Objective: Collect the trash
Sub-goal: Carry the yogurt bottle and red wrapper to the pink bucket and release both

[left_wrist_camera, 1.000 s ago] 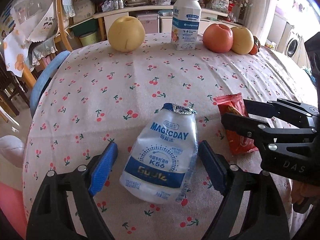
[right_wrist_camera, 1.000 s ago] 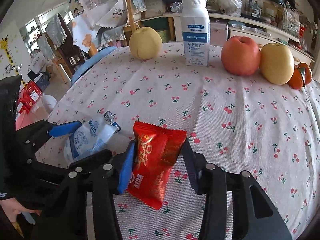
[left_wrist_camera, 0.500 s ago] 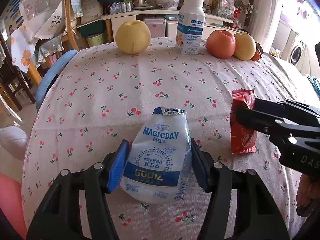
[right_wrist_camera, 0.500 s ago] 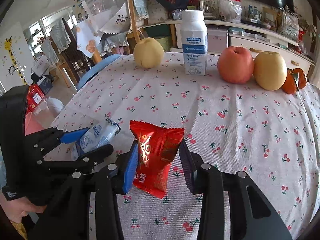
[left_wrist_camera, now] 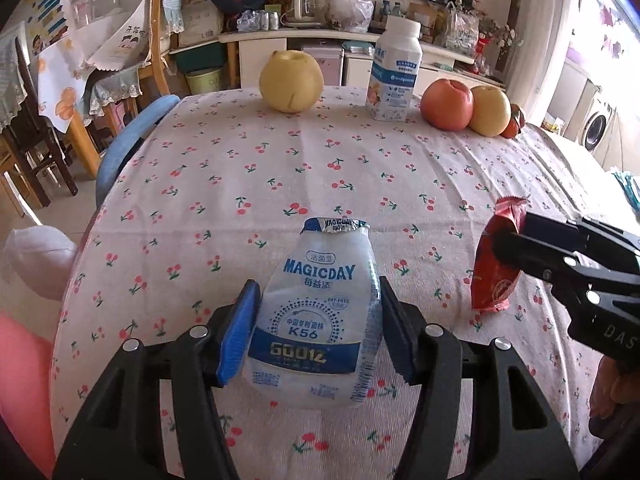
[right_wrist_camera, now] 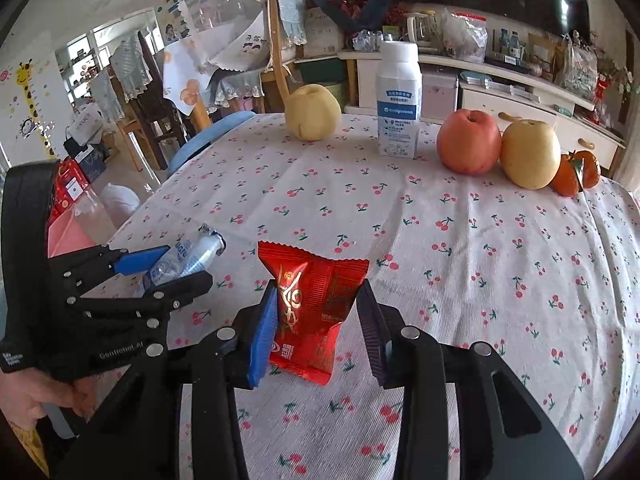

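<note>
Left gripper [left_wrist_camera: 316, 328] pinches crushed bottle [left_wrist_camera: 320, 312]; right gripper [right_wrist_camera: 316, 320] pinches red wrapper [right_wrist_camera: 312, 304]

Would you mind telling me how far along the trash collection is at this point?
Nothing looks binned yet, and no bin is clearly visible. In hand: the left hand-held gripper is shut on the squashed Magicday pouch, and the right hand-held gripper is shut on the red snack wrapper. Left: carrying both to a bin. The fruit and the upright milk bottle look like keepers.

Sunlit room: wooden chair [right_wrist_camera: 276, 40], cluttered white sideboard [right_wrist_camera: 500, 92], washing machine [left_wrist_camera: 596, 128].
</note>
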Motion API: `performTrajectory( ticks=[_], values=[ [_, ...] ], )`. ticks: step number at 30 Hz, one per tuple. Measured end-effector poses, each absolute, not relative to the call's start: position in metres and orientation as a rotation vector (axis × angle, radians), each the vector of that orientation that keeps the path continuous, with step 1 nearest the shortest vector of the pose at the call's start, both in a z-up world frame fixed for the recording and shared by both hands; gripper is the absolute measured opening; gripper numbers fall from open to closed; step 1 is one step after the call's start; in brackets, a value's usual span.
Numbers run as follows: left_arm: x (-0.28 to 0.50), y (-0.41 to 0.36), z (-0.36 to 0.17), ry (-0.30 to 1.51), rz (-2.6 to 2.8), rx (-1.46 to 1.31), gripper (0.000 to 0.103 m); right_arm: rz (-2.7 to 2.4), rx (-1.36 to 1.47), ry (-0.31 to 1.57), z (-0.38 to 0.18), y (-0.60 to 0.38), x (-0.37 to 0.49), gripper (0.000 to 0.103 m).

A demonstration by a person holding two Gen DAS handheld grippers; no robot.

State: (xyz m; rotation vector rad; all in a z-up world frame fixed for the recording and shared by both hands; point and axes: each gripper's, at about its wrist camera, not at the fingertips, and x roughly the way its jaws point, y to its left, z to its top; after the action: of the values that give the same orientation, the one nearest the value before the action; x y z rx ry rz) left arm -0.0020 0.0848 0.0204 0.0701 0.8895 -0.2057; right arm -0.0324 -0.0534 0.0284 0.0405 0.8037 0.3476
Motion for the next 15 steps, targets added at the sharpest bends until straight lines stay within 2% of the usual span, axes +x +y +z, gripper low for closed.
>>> performTrajectory(
  ticks=[15],
  values=[
    [-0.032,0.11,0.047,0.794,-0.168,0.07,0.06,0.376,0.07,0.794,0.036,-0.035,-0.06,0.04]
  ],
)
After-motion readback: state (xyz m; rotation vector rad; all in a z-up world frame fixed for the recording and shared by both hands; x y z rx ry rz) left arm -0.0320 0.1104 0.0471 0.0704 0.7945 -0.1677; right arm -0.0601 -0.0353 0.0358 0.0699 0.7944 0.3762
